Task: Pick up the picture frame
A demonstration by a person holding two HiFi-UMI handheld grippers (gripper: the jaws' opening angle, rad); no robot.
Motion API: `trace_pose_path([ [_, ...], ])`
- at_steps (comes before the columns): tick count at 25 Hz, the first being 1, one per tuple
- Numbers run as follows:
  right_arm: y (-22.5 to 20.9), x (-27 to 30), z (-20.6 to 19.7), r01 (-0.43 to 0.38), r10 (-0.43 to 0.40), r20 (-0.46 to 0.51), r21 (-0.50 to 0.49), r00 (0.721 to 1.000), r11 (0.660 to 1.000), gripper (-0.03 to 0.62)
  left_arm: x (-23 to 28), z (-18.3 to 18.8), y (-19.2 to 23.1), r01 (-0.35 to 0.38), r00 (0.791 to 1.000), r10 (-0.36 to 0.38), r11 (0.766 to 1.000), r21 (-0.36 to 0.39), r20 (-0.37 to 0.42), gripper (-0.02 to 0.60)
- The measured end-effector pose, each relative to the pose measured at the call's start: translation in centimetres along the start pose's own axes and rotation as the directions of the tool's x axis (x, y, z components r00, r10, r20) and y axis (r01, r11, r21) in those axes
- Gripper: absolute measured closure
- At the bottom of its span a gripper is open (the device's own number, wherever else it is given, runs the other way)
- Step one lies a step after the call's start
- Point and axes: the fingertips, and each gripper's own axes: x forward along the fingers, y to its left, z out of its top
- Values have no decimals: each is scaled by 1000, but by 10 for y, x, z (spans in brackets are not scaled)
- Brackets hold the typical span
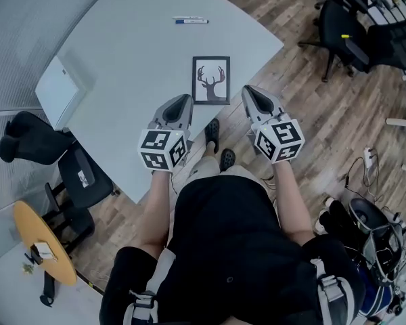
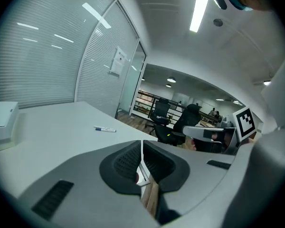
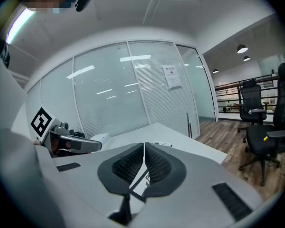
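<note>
We keep both jaws clenched on nothing. Our left gripper (image 1: 181,102) and right gripper (image 1: 252,93) hover either side of the black rectangular picture frame (image 1: 211,80), which lies flat on the pale grey counter (image 1: 135,66).

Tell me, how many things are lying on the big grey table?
3: a pen near the far edge, the picture frame nearest the person, and a white box at the left edge. I see no others.

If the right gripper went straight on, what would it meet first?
Likely the bare white table, short of the marker: the right gripper tilts slightly down, and the picture frame lies below its shut jaws, not ahead. Depth is unclear.
</note>
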Motion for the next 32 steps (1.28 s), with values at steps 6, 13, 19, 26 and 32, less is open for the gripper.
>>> trace_pose_path([
  [6, -18, 50, -14, 48, -47, -68, 6, 997, 999, 559, 49, -8, 29, 65, 996, -64, 998, 6, -66, 557],
  [13, -31, 87, -48, 111, -107, -172, 10, 979, 994, 533, 88, -32, 63, 105, 983, -101, 994, 19, -151, 555],
  [19, -46, 109, -88, 151, -140, -272, 21, 952, 988, 517, 116, -65, 82, 118, 963, -103, 992, 48, -248, 519],
  [26, -71, 129, -125, 211, -182, -343, 48, 921, 976, 503, 141, -103, 100, 71, 942, -61, 997, 19, -330, 476],
  [32, -86, 144, -167, 237, -180, -442, 77, 879, 969, 497, 168, -135, 118, 16, 921, -15, 1000, 0, -388, 475],
])
